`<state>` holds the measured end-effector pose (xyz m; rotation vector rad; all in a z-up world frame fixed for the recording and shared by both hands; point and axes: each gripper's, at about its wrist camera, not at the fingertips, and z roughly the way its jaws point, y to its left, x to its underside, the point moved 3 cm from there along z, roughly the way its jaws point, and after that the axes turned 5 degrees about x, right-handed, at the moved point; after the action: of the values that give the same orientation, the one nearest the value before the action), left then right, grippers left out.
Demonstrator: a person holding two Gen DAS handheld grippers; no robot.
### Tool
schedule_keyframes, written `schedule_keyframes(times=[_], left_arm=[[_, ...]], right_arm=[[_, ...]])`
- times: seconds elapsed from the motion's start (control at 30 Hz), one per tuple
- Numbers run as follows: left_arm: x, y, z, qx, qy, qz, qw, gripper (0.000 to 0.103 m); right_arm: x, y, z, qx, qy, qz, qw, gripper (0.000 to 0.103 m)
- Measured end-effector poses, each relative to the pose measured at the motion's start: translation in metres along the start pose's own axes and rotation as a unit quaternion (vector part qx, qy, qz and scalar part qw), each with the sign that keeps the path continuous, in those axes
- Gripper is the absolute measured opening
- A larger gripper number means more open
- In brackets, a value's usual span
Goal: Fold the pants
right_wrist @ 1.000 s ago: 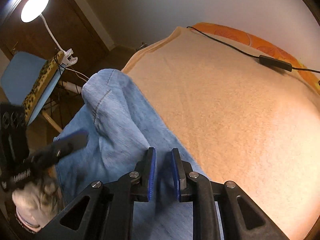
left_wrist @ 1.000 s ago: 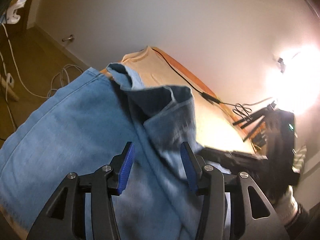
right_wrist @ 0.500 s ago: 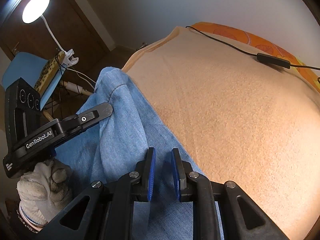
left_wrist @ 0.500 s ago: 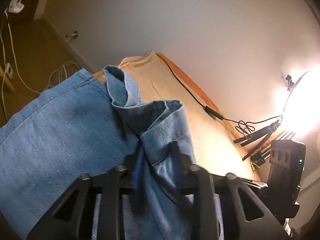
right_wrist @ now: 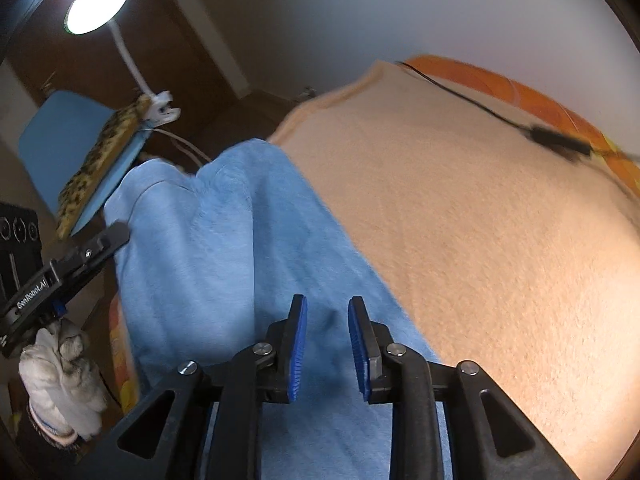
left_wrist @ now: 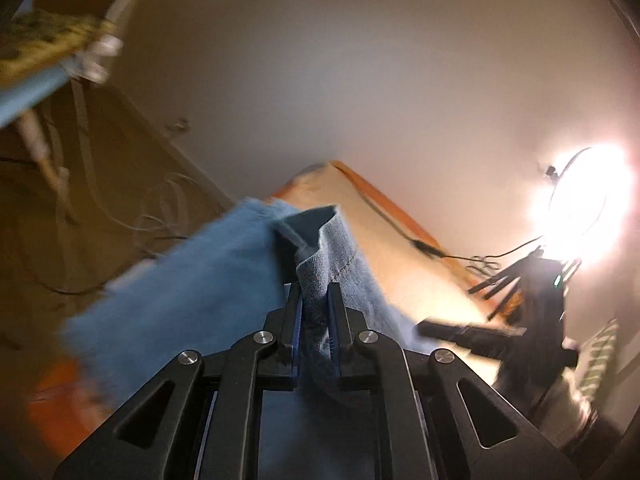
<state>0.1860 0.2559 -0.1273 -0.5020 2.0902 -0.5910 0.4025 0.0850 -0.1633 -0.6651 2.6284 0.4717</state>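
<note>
Left wrist view: the left gripper (left_wrist: 314,312) is pinching a bunched fold of the blue jeans (left_wrist: 192,292), its jaws closing tight on the denim, lifted over the peach blanket (left_wrist: 408,280). The right gripper (right_wrist: 327,340) is opening, pads not pressing the jeans lying beneath them.

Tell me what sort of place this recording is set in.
Probably a room at home, perhaps a bedroom: blue pants lie on a peach blanket over an orange cover, with a clip-on lamp and a blue chair.
</note>
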Motion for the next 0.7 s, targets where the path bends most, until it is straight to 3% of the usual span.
schedule_keyframes(times=[0.1, 0.23, 0.43, 0.7], left_arm=[[0.008, 0.027, -0.025, -0.017, 0.002, -0.025, 0.9995, 0.009], [0.023, 0.044, -0.031, -0.046, 0.021, -0.016, 0.9986, 0.009], [0.027, 0.050, -0.022, -0.055, 0.032, 0.004, 0.9979, 0.009], [0.031, 0.052, -0.026, -0.044, 0.037, 0.011, 0.9983, 0.009]], right_arm=[[-0.015, 0.014, -0.003, -0.006, -0.014, -0.029, 0.999, 0.031], [-0.048, 0.035, 0.011, -0.019, -0.021, -0.058, 0.998, 0.039], [-0.090, 0.071, 0.052, -0.036, -0.015, -0.094, 0.995, 0.041], [-0.102, 0.114, 0.105, -0.040, 0.025, -0.158, 0.986, 0.041]])
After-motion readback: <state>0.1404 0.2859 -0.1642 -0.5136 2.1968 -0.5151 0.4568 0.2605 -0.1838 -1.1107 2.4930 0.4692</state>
